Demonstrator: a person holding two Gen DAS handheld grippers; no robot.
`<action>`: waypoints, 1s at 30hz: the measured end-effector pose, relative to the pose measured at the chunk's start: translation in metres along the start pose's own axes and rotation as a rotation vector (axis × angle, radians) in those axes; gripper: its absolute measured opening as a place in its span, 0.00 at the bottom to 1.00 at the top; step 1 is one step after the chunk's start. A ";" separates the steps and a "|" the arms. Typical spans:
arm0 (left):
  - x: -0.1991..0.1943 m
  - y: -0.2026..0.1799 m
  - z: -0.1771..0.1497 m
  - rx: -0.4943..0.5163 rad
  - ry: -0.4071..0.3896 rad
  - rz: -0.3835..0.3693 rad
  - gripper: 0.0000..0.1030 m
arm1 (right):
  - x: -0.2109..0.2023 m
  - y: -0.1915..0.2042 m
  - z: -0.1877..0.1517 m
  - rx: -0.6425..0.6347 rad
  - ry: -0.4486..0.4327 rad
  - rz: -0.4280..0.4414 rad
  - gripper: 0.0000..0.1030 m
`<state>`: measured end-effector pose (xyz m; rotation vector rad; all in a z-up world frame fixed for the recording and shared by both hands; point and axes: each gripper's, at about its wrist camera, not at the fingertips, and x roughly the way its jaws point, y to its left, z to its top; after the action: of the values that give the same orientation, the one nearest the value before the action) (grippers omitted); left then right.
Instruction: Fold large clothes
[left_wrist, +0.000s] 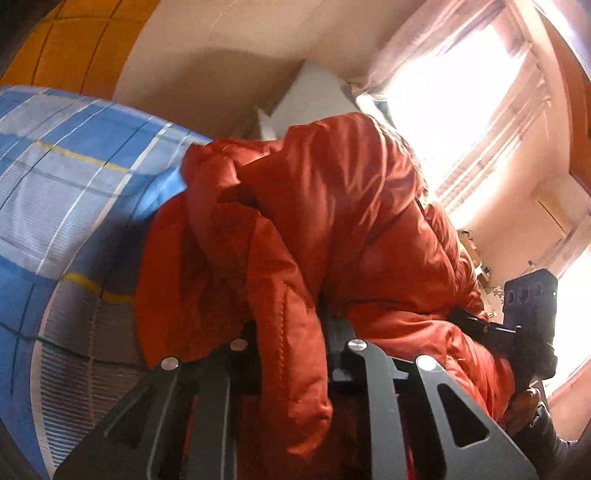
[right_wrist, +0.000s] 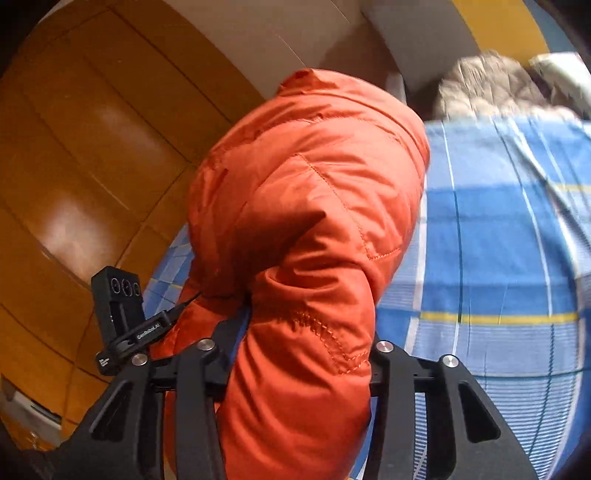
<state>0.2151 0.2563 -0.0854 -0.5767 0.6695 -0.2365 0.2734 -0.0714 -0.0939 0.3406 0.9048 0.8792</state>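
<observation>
Blue plaid bedding (left_wrist: 70, 192), crossed by white, dark and yellow stripes, is spread over a bed and fills the left of the left wrist view and the right of the right wrist view. Behind it a pale wall and orange-brown wooden panelling (right_wrist: 85, 155) are seen, and a bright, overexposed window (left_wrist: 461, 99) with a thin curtain is shown at the right of the left wrist view.

An orange padded jacket (left_wrist: 332, 221) is held up above the bedding, bunched and hanging in thick folds with stitched seams showing. In the left wrist view a fold of its fabric is gripped between the black fingers of the left gripper (left_wrist: 291, 354), which are closed in on the cloth. In the right wrist view a bulky quilted part of the same jacket is pinched by the right gripper (right_wrist: 299, 354); its fingers are pressed against either side of the padding, with the fingertips hidden by the fabric.

The right gripper is also seen at the far right of the left wrist view, against the jacket's edge, and the left gripper is seen at the lower left of the right wrist view, where a printed label is carried on its body. A beige quilted garment (right_wrist: 491, 85) is laid on the bed near the wall, well apart from the jacket, with a white pillow (right_wrist: 565, 74) just beside it.
</observation>
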 end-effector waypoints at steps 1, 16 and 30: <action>0.000 -0.008 0.002 0.009 -0.005 -0.012 0.16 | -0.008 0.002 0.001 -0.011 -0.012 0.000 0.40; 0.087 -0.179 -0.012 0.216 0.115 -0.187 0.16 | -0.184 -0.071 -0.020 0.000 -0.195 -0.167 0.38; 0.128 -0.204 -0.078 0.254 0.209 -0.046 0.16 | -0.200 -0.135 -0.083 0.122 -0.138 -0.454 0.96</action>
<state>0.2580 0.0063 -0.0842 -0.3264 0.8143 -0.4221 0.2143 -0.3190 -0.1161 0.2810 0.8629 0.3793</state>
